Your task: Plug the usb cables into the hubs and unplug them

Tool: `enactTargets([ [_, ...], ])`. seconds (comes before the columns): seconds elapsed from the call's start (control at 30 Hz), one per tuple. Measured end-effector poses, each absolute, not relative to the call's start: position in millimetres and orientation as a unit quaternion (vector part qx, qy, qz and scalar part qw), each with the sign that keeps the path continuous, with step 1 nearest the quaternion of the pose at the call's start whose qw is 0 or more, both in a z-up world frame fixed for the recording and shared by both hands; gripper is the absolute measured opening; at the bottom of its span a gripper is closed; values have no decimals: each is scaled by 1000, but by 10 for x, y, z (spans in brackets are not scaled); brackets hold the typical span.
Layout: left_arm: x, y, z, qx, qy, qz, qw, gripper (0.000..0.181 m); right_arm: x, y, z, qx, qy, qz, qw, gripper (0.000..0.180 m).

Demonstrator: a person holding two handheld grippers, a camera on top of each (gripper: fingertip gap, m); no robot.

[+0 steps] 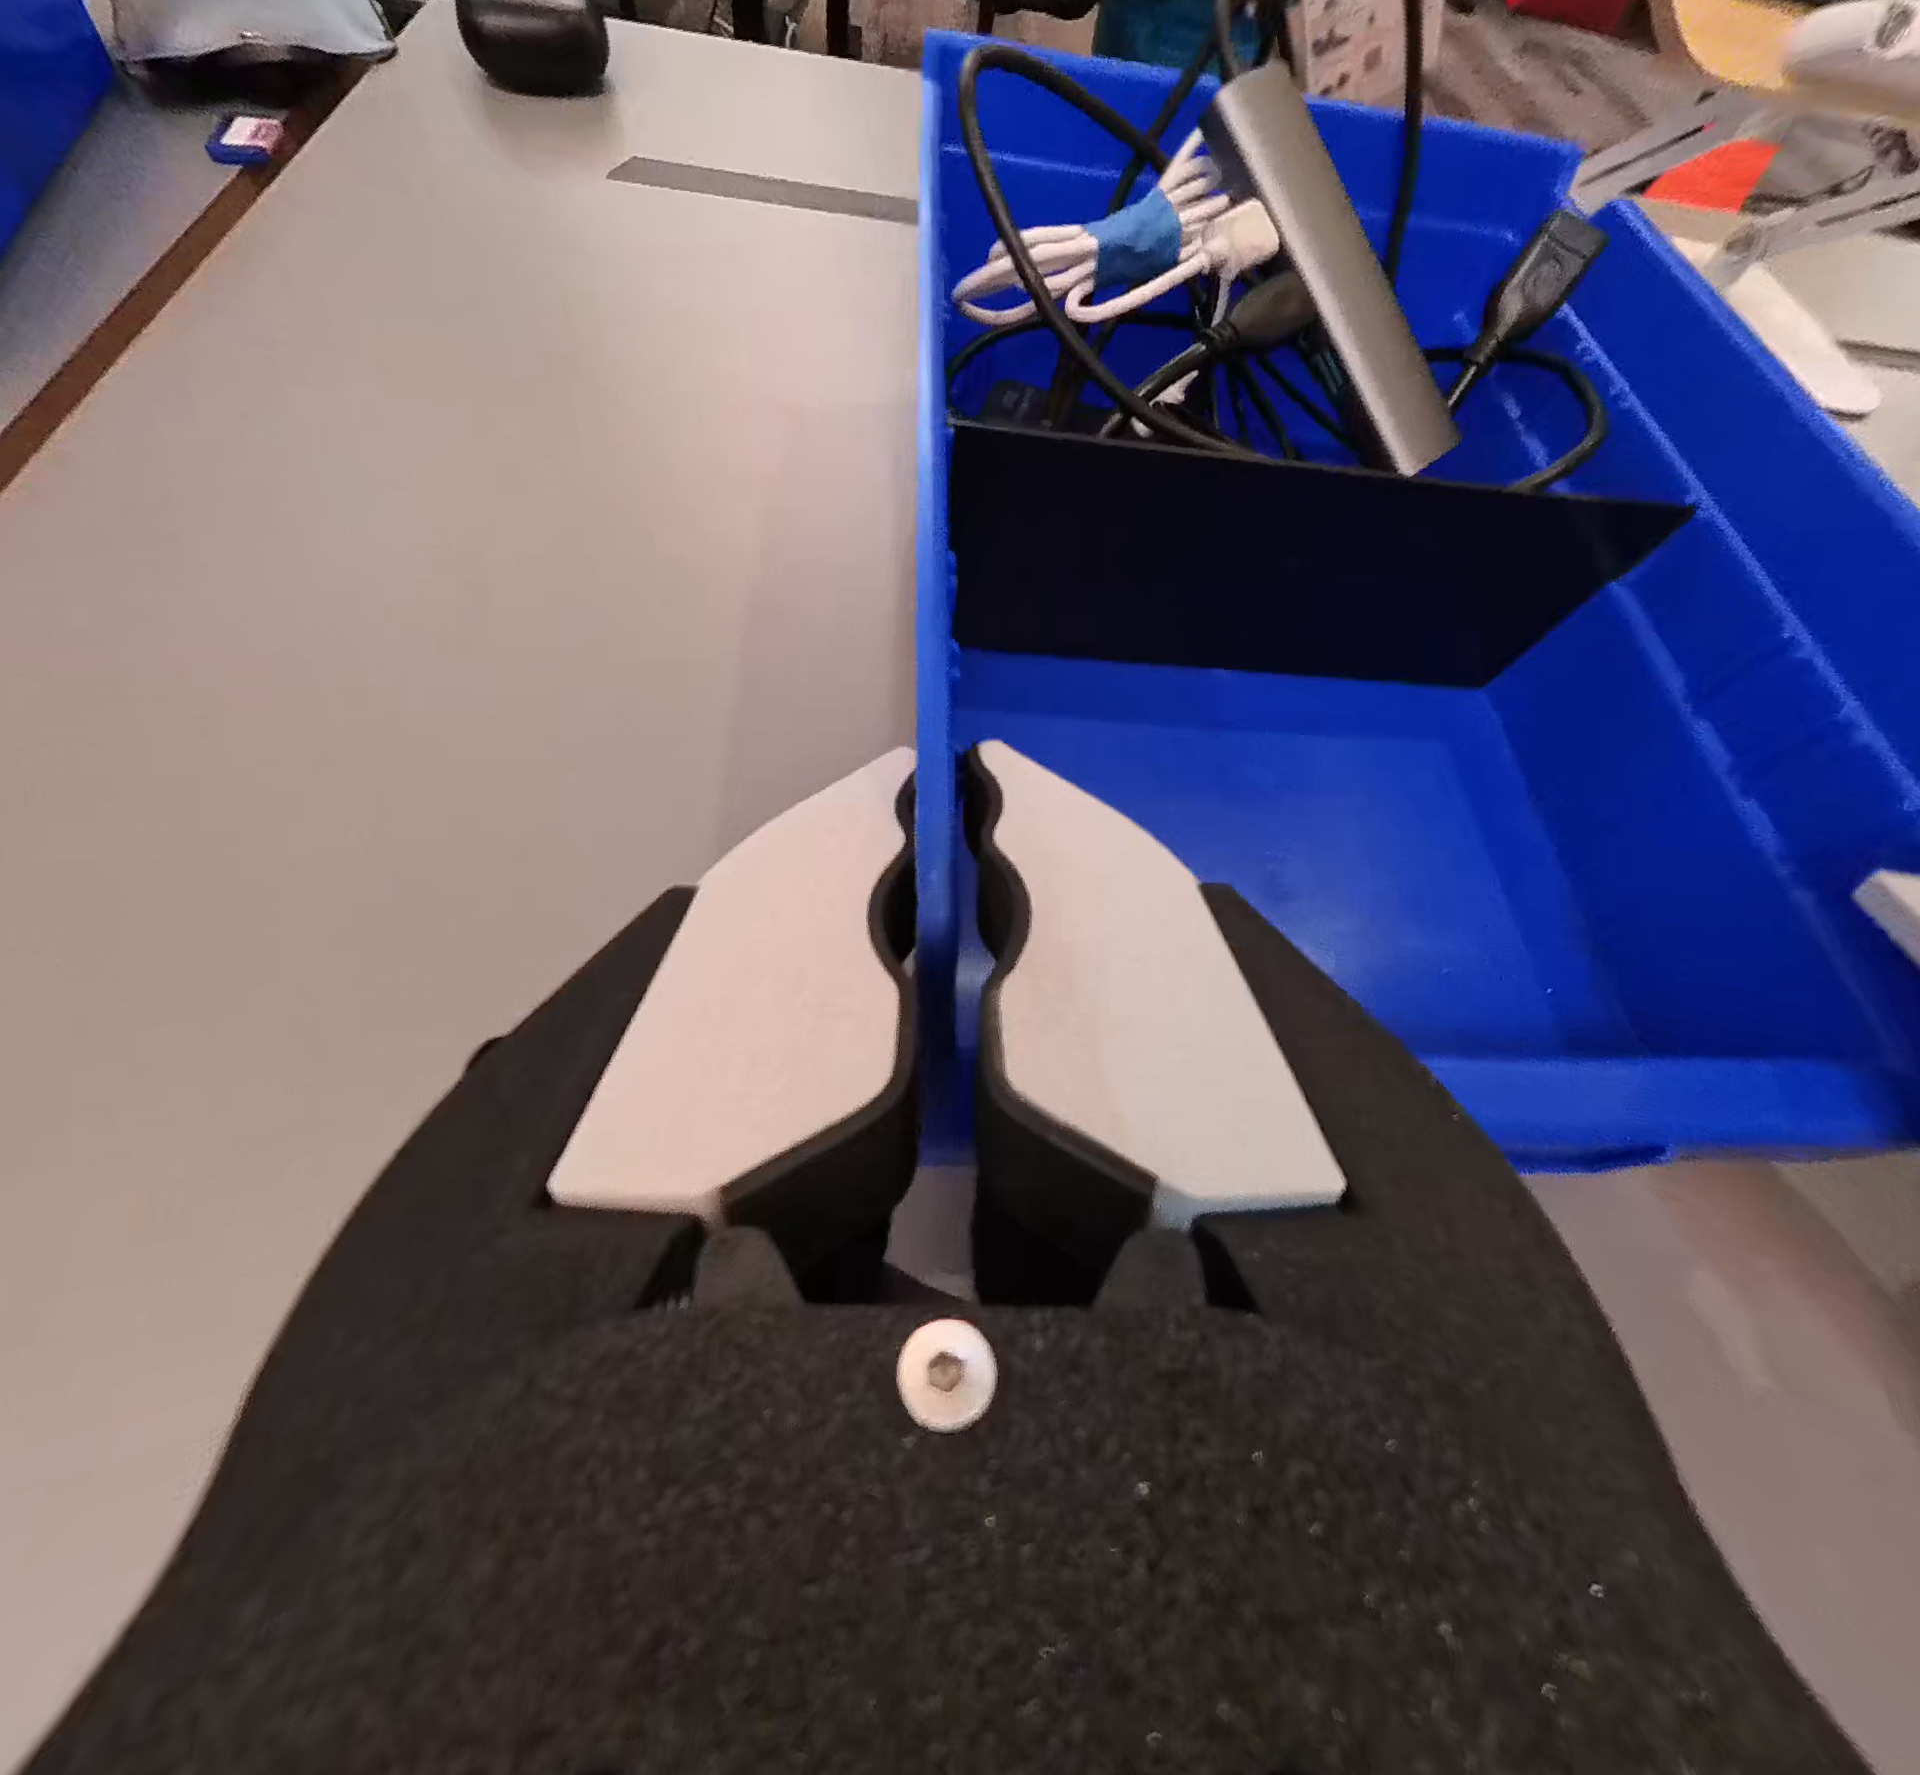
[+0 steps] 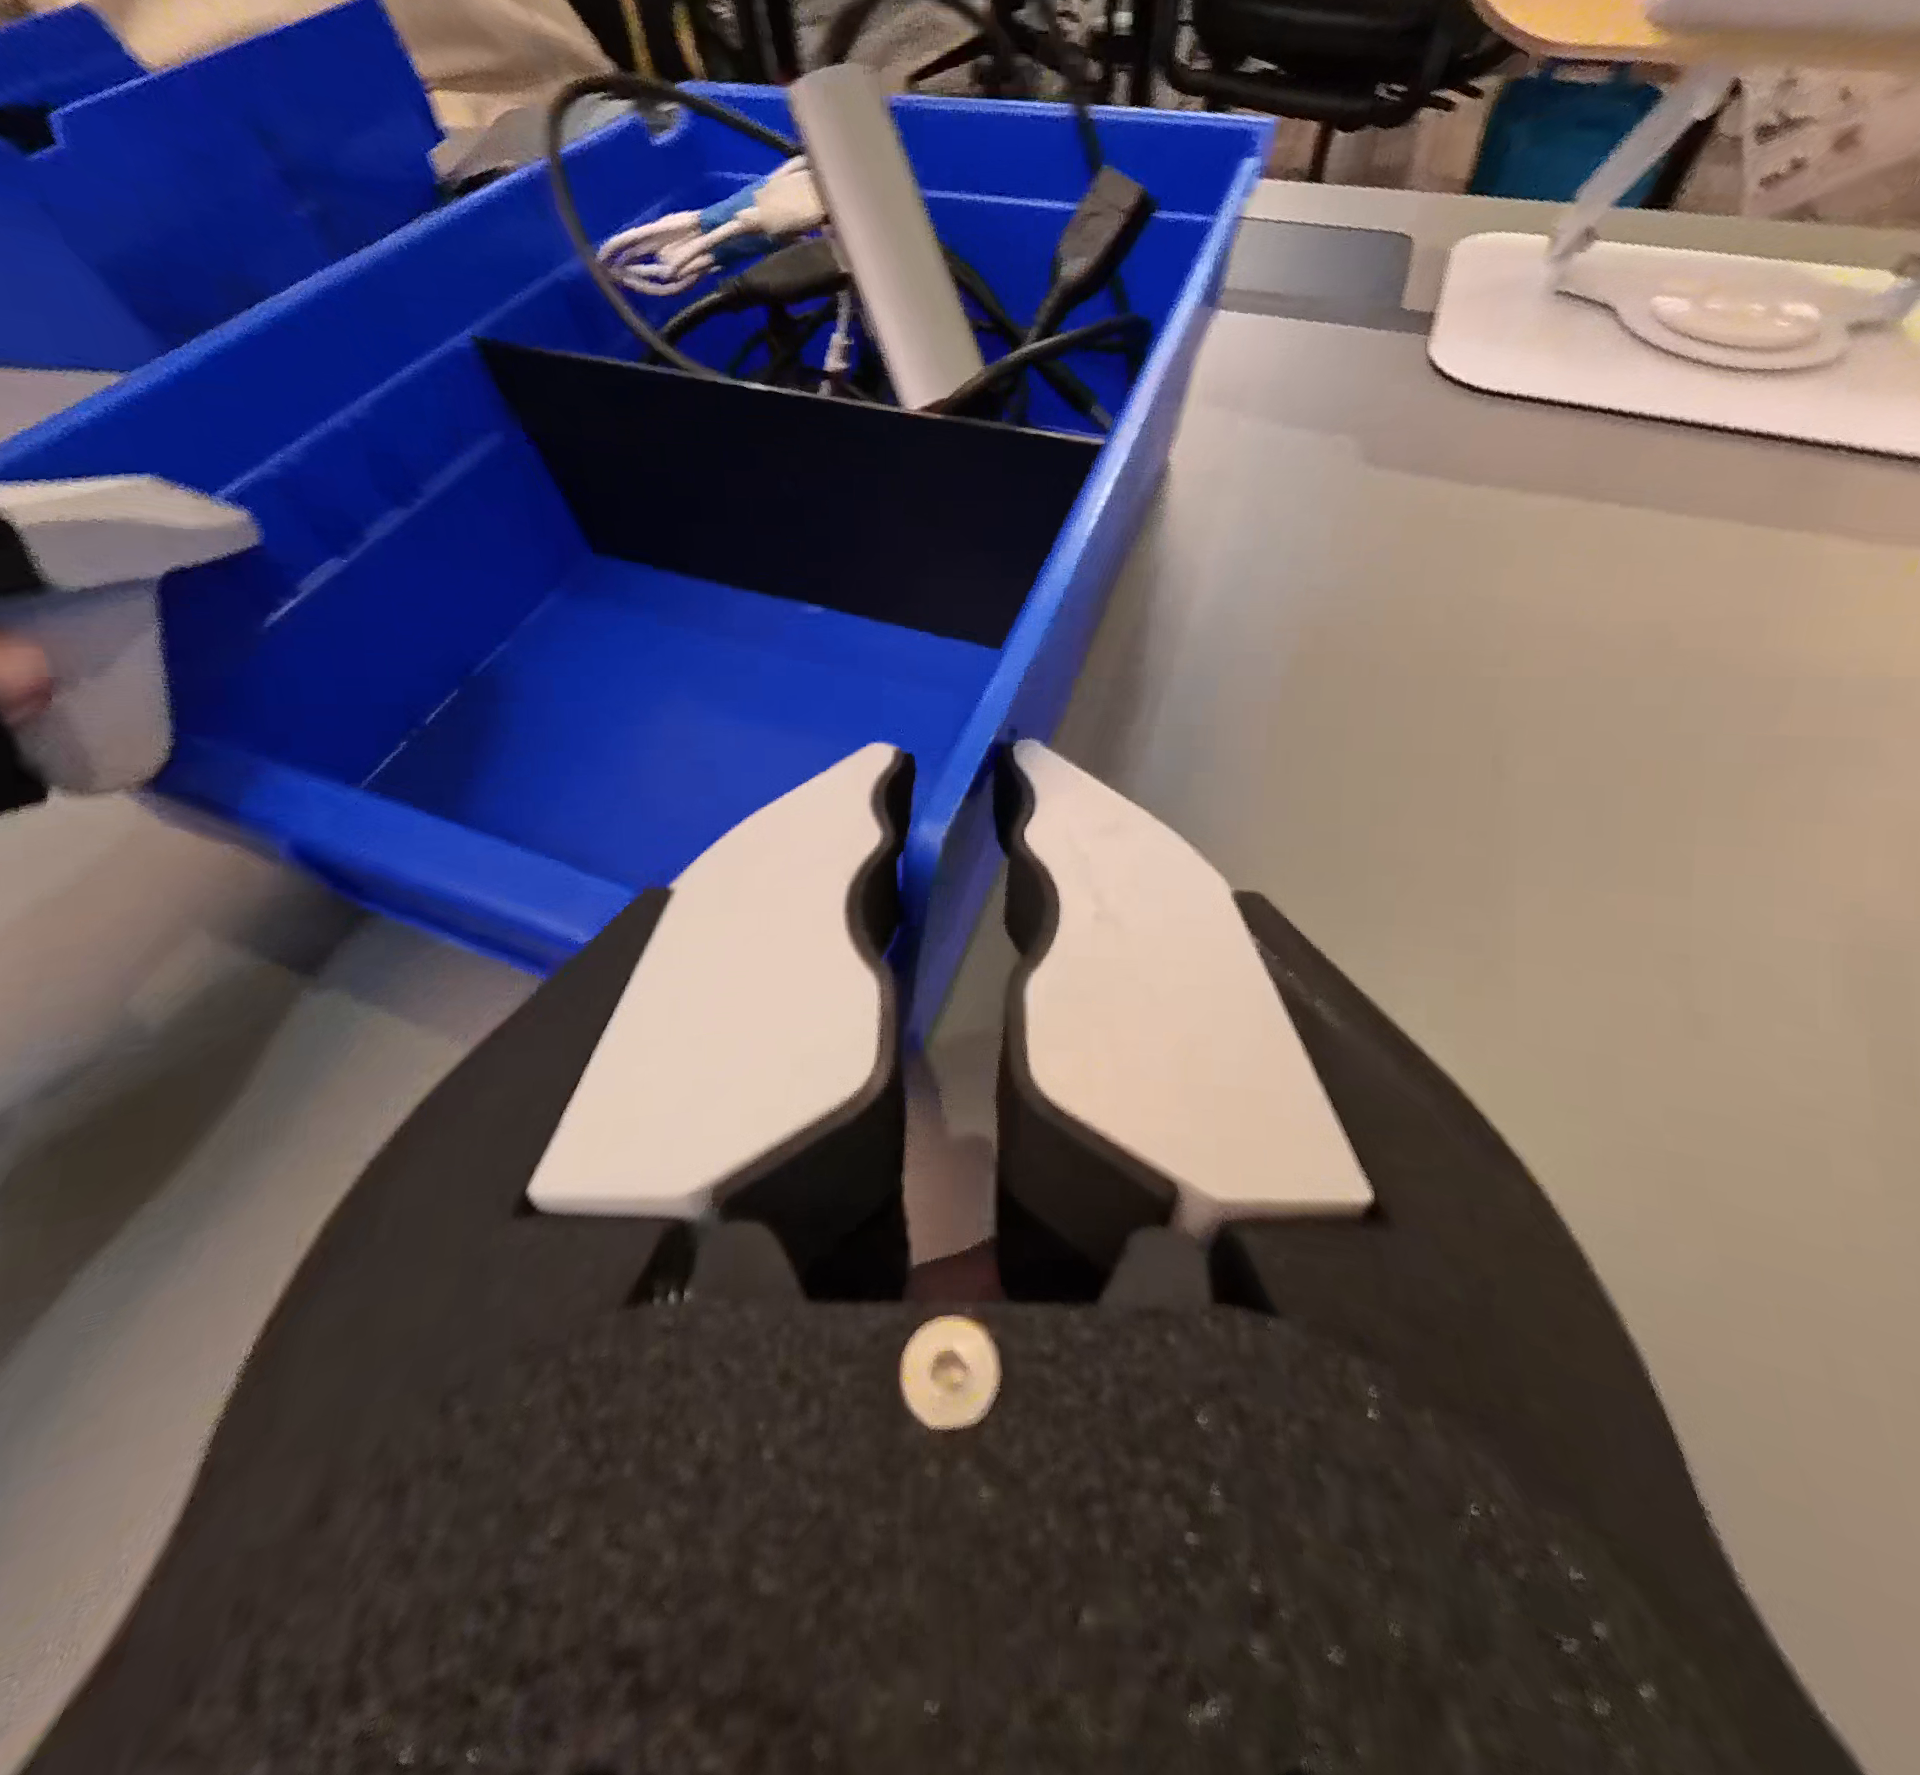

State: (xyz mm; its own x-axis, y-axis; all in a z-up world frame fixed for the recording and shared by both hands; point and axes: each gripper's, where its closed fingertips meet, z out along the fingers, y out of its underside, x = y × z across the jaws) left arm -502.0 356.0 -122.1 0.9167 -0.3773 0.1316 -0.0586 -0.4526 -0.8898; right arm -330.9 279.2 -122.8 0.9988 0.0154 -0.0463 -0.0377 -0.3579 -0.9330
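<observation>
Two grippers clamp the blue bin (image 1: 1714,603), one per side wall. L gripper (image 1: 940,769): my fingers straddle the bin's left wall near its front corner, one finger outside, one inside, closed onto the plastic. R gripper (image 2: 951,769): same arrangement on the right wall, jaws pinched on the wall edge. A black divider (image 1: 1278,572) splits the bin into 2 compartments; the near compartment holds nothing visible. Far compartment: grey USB hub (image 1: 1325,271), leaning tilted with its top end above the rim, amid tangled black cables (image 1: 1538,271); a white cable bundle (image 1: 1049,276) wrapped w/ blue tape lies just left of the hub. I cannot tell which cables are plugged into the hub. Bin sits on a grey table (image 1: 416,582). A white stand (image 2: 1683,323) rests on the table, well right of the bin.
</observation>
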Motion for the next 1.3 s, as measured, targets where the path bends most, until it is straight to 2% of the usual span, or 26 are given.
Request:
enactTargets([
  [0.1,-5016,3569,-1217,-834,125,-171,509,4,-3378,2604,-1197,-826,-59,108,550,16],
  [0.2,-5074,3560,-1165,-832,119,-167,515,14,-3172,2227,-912,-788,-95,211,571,15],
  [0.3,-5156,3460,-826,-805,97,-160,562,27,-2662,1841,-905,-796,-137,234,541,27],
  [0.37,-5169,3257,-397,-759,75,-158,627,28,-2211,1581,-1057,-823,-157,226,497,30],
  [0.47,-4909,2903,-93,-719,107,-139,672,26,-1324,1308,-1177,-840,-113,157,507,32],
  [0.6,-4142,2399,-625,-776,222,-197,557,45,-319,883,-1306,-839,-4,124,529,32],
  [0.7,-3711,1910,-845,-760,235,-276,540,39,382,658,-1302,-829,74,63,551,34],
  [0.83,-3481,1819,-998,-761,293,-229,531,39,958,558,-1136,-795,144,11,590,40],
  [0.97,-3569,1967,-1022,-752,314,-163,557,38,1082,572,-1201,-785,186,39,590,41],
  [1.13,-3741,2006,-1210,-799,262,-188,507,42,908,642,-1225,-794,162,54,584,41],
  [1.3,-3836,2071,-1186,-797,250,-183,518,43,736,687,-1285,-808,134,56,571,40],
])
